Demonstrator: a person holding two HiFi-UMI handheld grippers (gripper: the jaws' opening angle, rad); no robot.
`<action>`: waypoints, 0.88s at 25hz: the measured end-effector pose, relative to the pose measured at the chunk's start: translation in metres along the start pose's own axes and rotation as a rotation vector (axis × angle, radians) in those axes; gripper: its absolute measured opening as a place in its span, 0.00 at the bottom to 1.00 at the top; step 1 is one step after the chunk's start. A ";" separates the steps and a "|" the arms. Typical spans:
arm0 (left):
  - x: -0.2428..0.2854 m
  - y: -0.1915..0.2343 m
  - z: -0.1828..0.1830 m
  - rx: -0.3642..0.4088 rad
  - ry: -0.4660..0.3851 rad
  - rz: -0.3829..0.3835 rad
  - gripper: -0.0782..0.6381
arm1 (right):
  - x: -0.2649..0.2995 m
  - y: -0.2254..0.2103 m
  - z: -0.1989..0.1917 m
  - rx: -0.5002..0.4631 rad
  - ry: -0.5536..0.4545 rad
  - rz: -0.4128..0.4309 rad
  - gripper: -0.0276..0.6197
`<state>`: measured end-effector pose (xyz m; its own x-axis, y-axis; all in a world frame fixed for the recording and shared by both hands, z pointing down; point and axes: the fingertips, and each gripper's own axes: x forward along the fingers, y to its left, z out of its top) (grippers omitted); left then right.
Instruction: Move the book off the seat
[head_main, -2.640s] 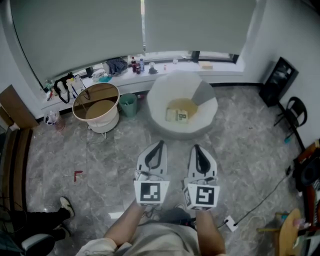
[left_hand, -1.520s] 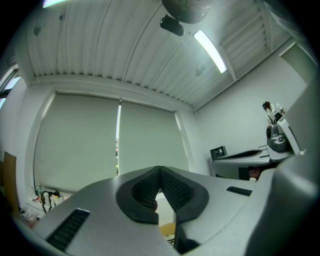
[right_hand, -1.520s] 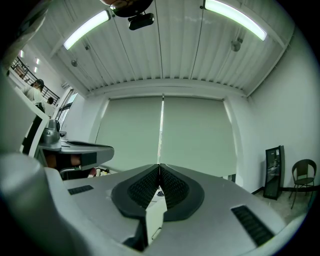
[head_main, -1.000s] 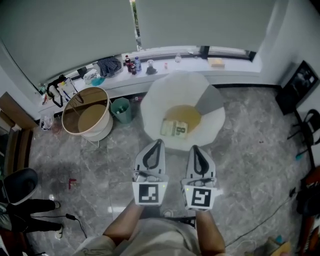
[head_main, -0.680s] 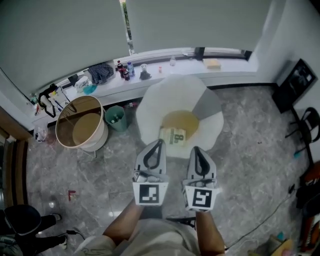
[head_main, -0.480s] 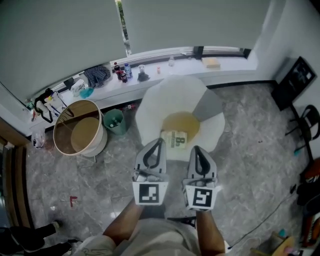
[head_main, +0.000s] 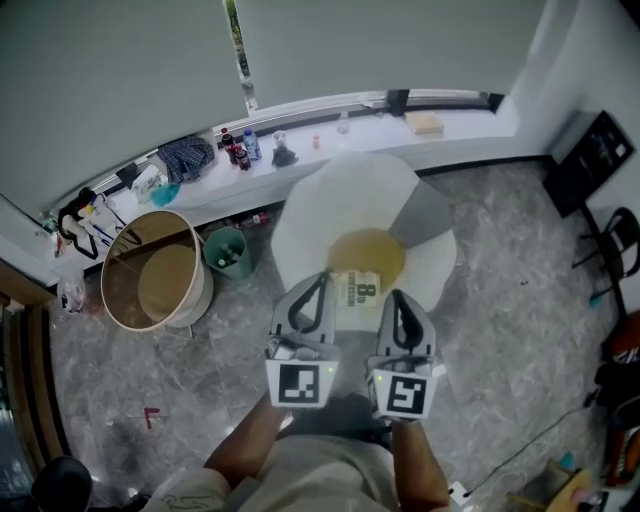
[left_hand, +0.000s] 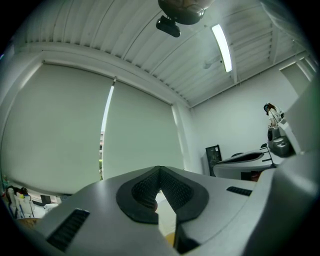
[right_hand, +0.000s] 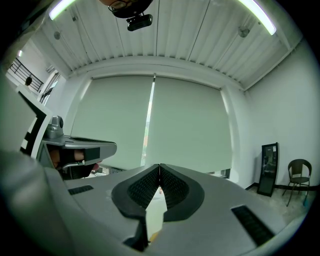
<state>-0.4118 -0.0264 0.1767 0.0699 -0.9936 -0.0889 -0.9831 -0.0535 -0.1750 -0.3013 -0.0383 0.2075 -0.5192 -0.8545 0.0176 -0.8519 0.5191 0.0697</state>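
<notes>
Jaws of the left gripper (head_main: 319, 281) are pressed together at their tips, with nothing between them; its own view shows the ribbed black pads meeting in a point, with only a sliver of white and yellow in the notch beneath. The right gripper (head_main: 393, 297) is closed in the same way and is likewise empty. Each is held out in front of the person in a bare hand, side by side and a little apart, marker cubes nearest the body.

A pale yellow-green book with a large dark "8" on its cover (head_main: 360, 290) lies flat at the front edge of the mustard-yellow seat cushion (head_main: 368, 250) of a round white upholstered armchair (head_main: 335, 195). In the head view the book sits between the two gripper tips and just beyond them; neither touches it. A grey cushion (head_main: 420, 212) leans at the chair's right side.

Left of the armchair, on the grey marble floor (head_main: 500, 330), stand a small green bin (head_main: 228, 270) and, further left, a round cream tub with a brown inside (head_main: 150, 285). Behind runs a white windowsill (head_main: 465, 118) with bottles (head_main: 235, 150) and clutter, under grey roller blinds (head_main: 400, 40). A black chair (head_main: 620, 235) stands at the far right.
</notes>
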 end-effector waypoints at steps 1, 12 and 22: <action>0.007 0.000 -0.001 0.044 0.005 -0.019 0.11 | 0.006 -0.002 -0.002 0.005 0.002 -0.005 0.05; 0.138 -0.034 -0.034 -0.020 0.048 -0.135 0.11 | 0.091 -0.091 -0.039 0.080 0.030 -0.118 0.05; 0.236 -0.098 -0.070 -0.021 0.114 -0.296 0.11 | 0.131 -0.173 -0.079 0.186 0.071 -0.232 0.05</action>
<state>-0.3110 -0.2629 0.2409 0.3351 -0.9393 0.0737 -0.9263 -0.3427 -0.1567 -0.2167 -0.2421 0.2768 -0.3084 -0.9467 0.0929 -0.9486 0.2989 -0.1038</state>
